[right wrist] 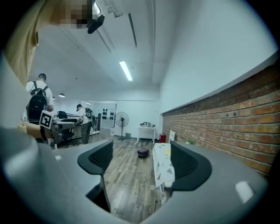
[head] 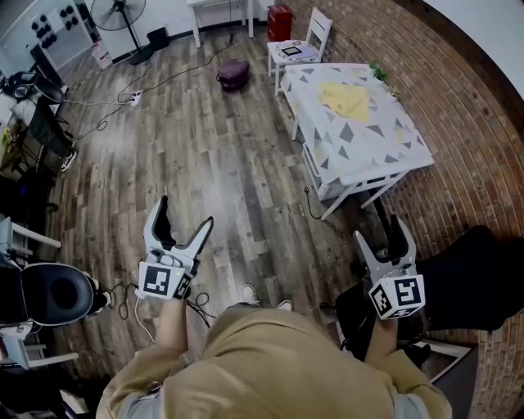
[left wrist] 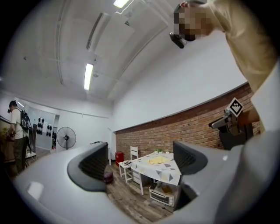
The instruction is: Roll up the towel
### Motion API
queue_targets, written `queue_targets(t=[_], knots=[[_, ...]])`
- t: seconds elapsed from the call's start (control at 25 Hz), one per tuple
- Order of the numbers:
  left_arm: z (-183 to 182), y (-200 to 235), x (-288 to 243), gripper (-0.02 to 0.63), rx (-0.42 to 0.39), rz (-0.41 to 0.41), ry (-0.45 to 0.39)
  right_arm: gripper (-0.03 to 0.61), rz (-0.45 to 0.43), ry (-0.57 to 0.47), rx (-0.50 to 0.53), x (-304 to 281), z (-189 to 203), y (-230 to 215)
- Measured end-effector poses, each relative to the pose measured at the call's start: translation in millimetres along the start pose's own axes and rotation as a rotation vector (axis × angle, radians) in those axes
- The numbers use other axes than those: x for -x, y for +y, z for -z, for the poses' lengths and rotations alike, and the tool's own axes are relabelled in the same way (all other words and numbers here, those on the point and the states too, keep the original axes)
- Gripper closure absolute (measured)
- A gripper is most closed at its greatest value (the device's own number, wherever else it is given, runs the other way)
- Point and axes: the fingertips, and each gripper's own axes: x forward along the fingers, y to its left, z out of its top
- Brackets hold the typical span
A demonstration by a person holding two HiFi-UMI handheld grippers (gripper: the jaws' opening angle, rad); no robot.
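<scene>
— While the yellow towel [head: 344, 100] lies spread on the table [head: 407, 161], where exactly does it sit?

— It sits on the far half of the tabletop, about midway between the two long edges. It rests on a white cloth [head: 327, 139] printed with grey triangles, and nothing touches it. A small green plant [head: 379, 72] stands at the far corner, by the brick wall [head: 458, 98].

— And what stands round the table?

— A white chair [head: 299, 49] is just beside its far end, with a red bin [head: 279, 20] beyond that. A toaster oven [left wrist: 162, 194] sits low under the table. A dark round thing [head: 233, 74] lies on the wooden floor [head: 213, 164], apart from the chair. A standing fan [head: 119, 12] is at the far end of the room.

— How do the grippers stand?

— Both are held out over the floor in front of the person [head: 270, 360], well apart from the towel. The left gripper [head: 187, 211] has its jaws spread wide with nothing between them, and its own view looks through the gap at the table and towel. The right gripper [head: 381, 231] is spread and empty too. It is near the table's near corner, and its view runs along the table's long edge.
</scene>
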Motion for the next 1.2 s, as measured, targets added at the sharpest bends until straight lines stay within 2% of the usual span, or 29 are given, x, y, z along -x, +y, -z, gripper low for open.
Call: queue_targets(t=[0.04, 0.12, 0.24, 0.6, 0.76, 1.0, 1.2], knots=[[5, 5, -3, 0.103, 0.014, 0.004, 0.013, 0.159, 0.021, -0.002, 0.000, -3, -2, -6], [13, 13, -8, 0.065, 0.036, 0.014, 0.039, 0.113, 0.050, 0.006, 0.002, -10, -6, -14], [24, 27, -14, 0.043, 0.052, 0.024, 0.068, 0.107, 0.057, 0.041, 0.023, -23, -3, -13], [56, 76, -21, 0.043, 0.043, 0.011, 0.121, 0.110, 0.077, 0.060, 0.014, -75, 10, 21], [75, 95, -26, 0.043, 0.065, 0.008, 0.144, 0.112, 0.071, 0.080, 0.028, -97, 17, 31], [104, 94, -67, 0.043, 0.081, 0.048, 0.179, 0.111, 0.092, 0.092, -0.005, -140, 34, 7], [136, 115, -135, 0.043, 0.063, 0.027, 0.236, 0.112, 0.078, 0.091, -0.070, -233, 63, -39]])
